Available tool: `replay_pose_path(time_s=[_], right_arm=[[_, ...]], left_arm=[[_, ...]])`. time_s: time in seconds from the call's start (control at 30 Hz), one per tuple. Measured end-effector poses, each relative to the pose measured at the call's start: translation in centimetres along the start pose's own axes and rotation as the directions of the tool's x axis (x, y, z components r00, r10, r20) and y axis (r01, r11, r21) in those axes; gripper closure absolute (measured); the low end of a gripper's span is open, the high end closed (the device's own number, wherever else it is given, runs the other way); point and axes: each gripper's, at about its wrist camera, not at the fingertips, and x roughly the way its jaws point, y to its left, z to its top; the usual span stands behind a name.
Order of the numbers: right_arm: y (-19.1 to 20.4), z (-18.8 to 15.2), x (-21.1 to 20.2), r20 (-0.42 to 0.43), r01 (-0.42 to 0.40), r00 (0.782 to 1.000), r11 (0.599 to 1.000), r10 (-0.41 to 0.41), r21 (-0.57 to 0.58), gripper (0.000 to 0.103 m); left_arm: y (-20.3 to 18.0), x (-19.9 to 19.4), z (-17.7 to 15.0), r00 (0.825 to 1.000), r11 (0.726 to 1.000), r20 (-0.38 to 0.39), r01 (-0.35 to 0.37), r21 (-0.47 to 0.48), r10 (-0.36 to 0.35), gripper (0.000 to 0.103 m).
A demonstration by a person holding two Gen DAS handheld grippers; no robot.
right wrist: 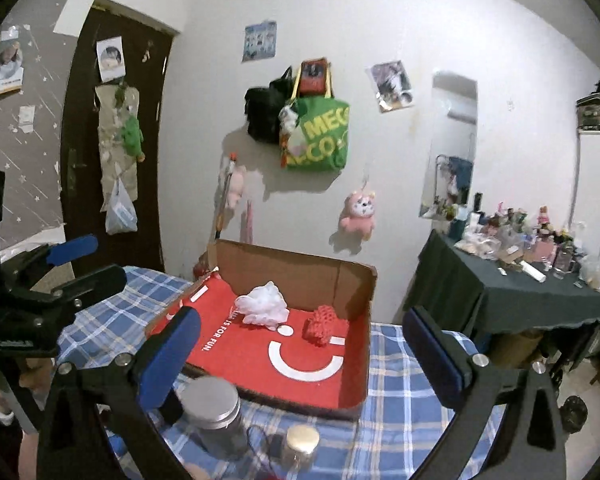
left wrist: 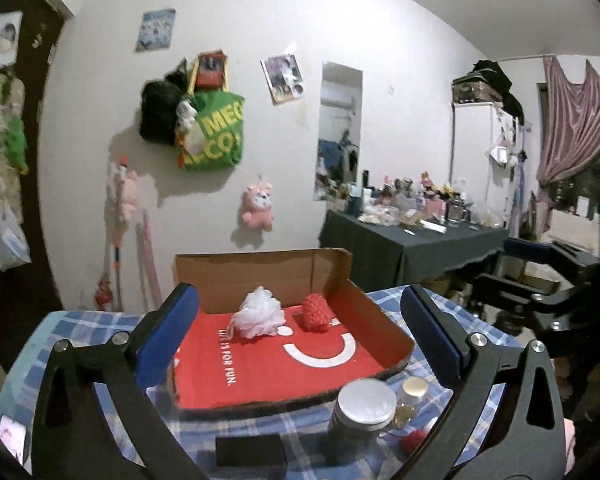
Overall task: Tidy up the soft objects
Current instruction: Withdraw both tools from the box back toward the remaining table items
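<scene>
An open cardboard box (left wrist: 260, 272) with a red printed floor lies on a blue checked cloth. Inside it, towards the back, rest a white mesh puff (left wrist: 258, 318) and, to its right, a red knitted soft piece (left wrist: 316, 314). My left gripper (left wrist: 300, 304) hovers in front of the box, open, nothing between its blue pads. The right wrist view shows the same box (right wrist: 300, 276), puff (right wrist: 264, 304) and red piece (right wrist: 322, 324). My right gripper (right wrist: 302, 314) is open and empty too, apart from both. Each gripper appears in the other's view: right gripper (left wrist: 512, 268), left gripper (right wrist: 88, 264).
In front of the box stand a silver-lidded jar (left wrist: 364, 404), a small gold-lidded jar (left wrist: 414, 388), a flat black object (left wrist: 250, 450) and a small red thing (left wrist: 414, 438). A dark-clothed table (right wrist: 500, 304) crowded with bottles stands to the right. Bags and plush toys hang on the wall.
</scene>
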Motion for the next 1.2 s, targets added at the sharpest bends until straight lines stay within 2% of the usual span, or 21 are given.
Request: replay_pose_path(time_s=[0.1, 0.2, 0.33, 0.5, 0.87, 1.2], right_arm=[[0.8, -1.8, -2.6, 0.051, 0.044, 0.998, 0.999, -0.044, 0.005, 0.0], [1.5, -3.4, -4.5, 0.084, 0.063, 0.994, 0.998, -0.065, 0.018, 0.0], [1.9, -5.3, -6.0, 0.086, 0.053, 0.995, 0.998, -0.057, 0.042, 0.0], [2.3, -7.7, -6.7, 0.074, 0.058, 0.995, 0.996, -0.063, 0.066, 0.0], [3.8, -13.3, -6.1, 0.054, 0.125, 0.99, 0.99, -0.129, 0.063, 0.0], [4.1, -17.4, -3.1, -0.052, 0.141, 0.989, 0.984, -0.136, 0.112, 0.0]], left_arm=[[-1.3, -2.5, -1.3, 0.999, 0.999, 0.043, -0.031, 0.033, 0.029, 0.0], [-2.1, -4.4, -2.6, 0.998, 0.999, 0.06, -0.034, 0.022, 0.033, 0.0], [-2.6, -6.0, -4.2, 0.998, 0.999, 0.056, -0.033, -0.01, 0.034, 0.0], [-3.3, -7.0, -6.5, 0.996, 0.998, 0.053, -0.066, 0.01, 0.065, 0.0], [-3.2, -6.3, -11.7, 0.997, 0.998, -0.055, -0.059, -0.004, 0.059, 0.0], [-1.6, -3.8, -15.5, 0.981, 0.997, -0.187, -0.052, -0.053, 0.041, 0.0]])
